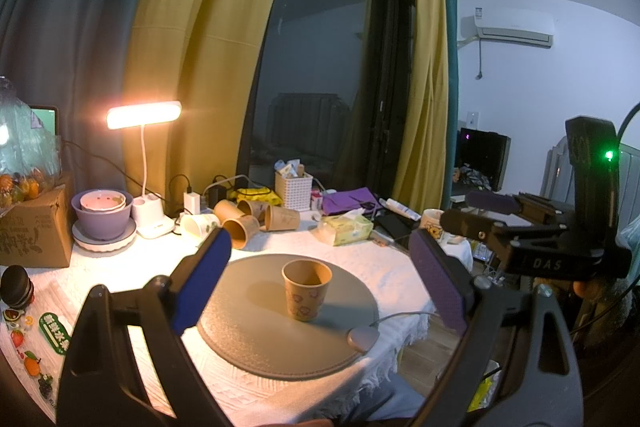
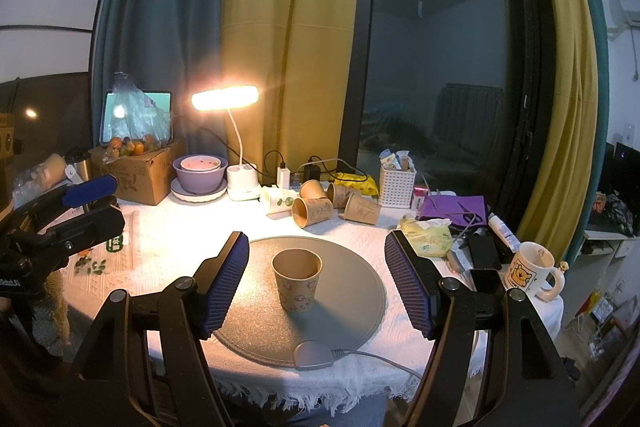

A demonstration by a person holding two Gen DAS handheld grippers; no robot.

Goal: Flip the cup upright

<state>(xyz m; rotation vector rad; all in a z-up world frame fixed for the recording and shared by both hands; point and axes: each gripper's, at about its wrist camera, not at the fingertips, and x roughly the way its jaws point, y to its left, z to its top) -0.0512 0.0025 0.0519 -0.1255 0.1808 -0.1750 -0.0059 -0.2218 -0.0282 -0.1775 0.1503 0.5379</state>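
Both grippers (image 1: 320, 279) (image 2: 316, 279) gape around upright cup (image 2: 297, 279).

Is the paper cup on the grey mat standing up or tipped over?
Upright: the paper cup stands on the grey mat, open mouth up.

A cup (image 2: 297, 281) stands upright, mouth up, near the middle of a round mat (image 2: 352, 291) on the counter (image 2: 160, 251). Behind the mat, several cups (image 2: 316, 209) lie on their sides. A lamp (image 2: 240, 163) stands behind them to the left, with stacked bowls (image 2: 199, 173) left of it. A mug (image 2: 532, 269) sits to the mat's right, a tissue pack (image 2: 428, 235) behind it.
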